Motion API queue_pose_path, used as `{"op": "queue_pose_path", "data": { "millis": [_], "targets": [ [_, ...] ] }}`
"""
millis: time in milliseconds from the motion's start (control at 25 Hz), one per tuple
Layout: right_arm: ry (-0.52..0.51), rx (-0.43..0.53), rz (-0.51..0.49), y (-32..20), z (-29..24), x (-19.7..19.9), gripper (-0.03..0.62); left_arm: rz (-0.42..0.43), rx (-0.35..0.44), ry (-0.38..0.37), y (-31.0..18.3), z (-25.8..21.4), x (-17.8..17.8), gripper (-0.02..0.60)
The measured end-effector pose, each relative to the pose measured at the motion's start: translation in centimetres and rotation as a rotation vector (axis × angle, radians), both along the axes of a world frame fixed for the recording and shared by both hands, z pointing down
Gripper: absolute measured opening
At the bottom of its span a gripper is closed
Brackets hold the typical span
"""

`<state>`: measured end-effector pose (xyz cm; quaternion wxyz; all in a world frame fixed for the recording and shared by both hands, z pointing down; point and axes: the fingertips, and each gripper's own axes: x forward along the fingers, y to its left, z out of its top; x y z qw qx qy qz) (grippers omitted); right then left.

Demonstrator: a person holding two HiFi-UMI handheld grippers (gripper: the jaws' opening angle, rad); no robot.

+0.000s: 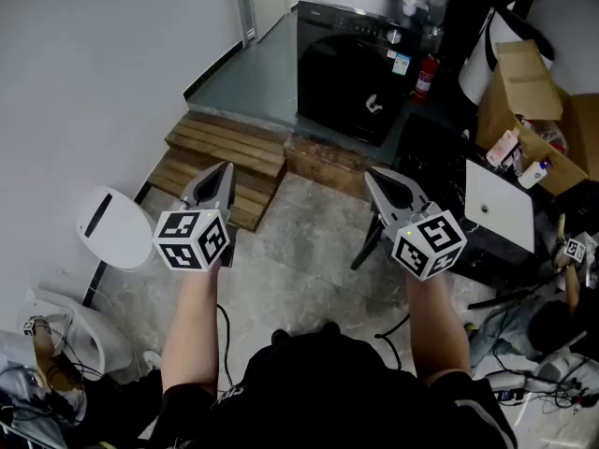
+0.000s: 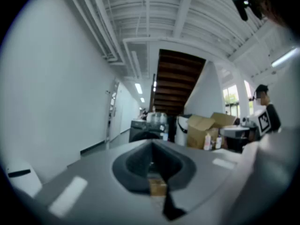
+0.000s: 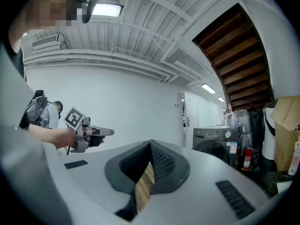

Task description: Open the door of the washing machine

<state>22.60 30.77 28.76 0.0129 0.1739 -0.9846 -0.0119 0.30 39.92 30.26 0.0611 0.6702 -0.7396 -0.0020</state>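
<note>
The washing machine (image 1: 351, 59), a boxy black front-loader with a glossy round door (image 1: 339, 82), stands at twelve o'clock, well apart from me, door shut. Between us lie slatted wooden steps (image 1: 225, 157) on a mottled stone floor; I judge I could stumble there if I walk with my eyes on the door. A creased cardboard box (image 1: 524, 87) sits at two o'clock. My left tongs (image 1: 225, 171) and right tongs (image 1: 376, 178), grey tapered wedges with ribbed dark pads, are both clenched on nothing. They must part before hooking the small pale piece (image 1: 374, 104) at the door's edge, likely the handle, where smooth plastic could let a pad slip.
</note>
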Motion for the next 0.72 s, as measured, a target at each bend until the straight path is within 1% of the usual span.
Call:
{"op": "queue_pose_path", "data": {
  "millis": [240, 480, 600, 720],
  "targets": [
    [-0.006, -0.012, -0.002, -0.4, 0.4, 0.4, -0.009, -0.014, 0.024, -0.026, -0.2, -0.3, 0.8, 0.006],
    [0.026, 0.005, 0.021, -1.1, 1.0, 1.2, -0.009, -0.039, -0.002, -0.102, -0.2, -0.1, 2.3, 0.006],
    [0.041, -0.021, 0.028, -1.6, 1.6, 2.2, -0.009, -0.047, -0.010, -0.118, -0.5, 0.2, 3.7, 0.006],
    [0.057, -0.034, 0.025, -1.8, 2.1, 3.3, -0.008, -0.067, -0.018, -0.156, -0.8, 0.3, 4.9, 0.006]
  ]
}}
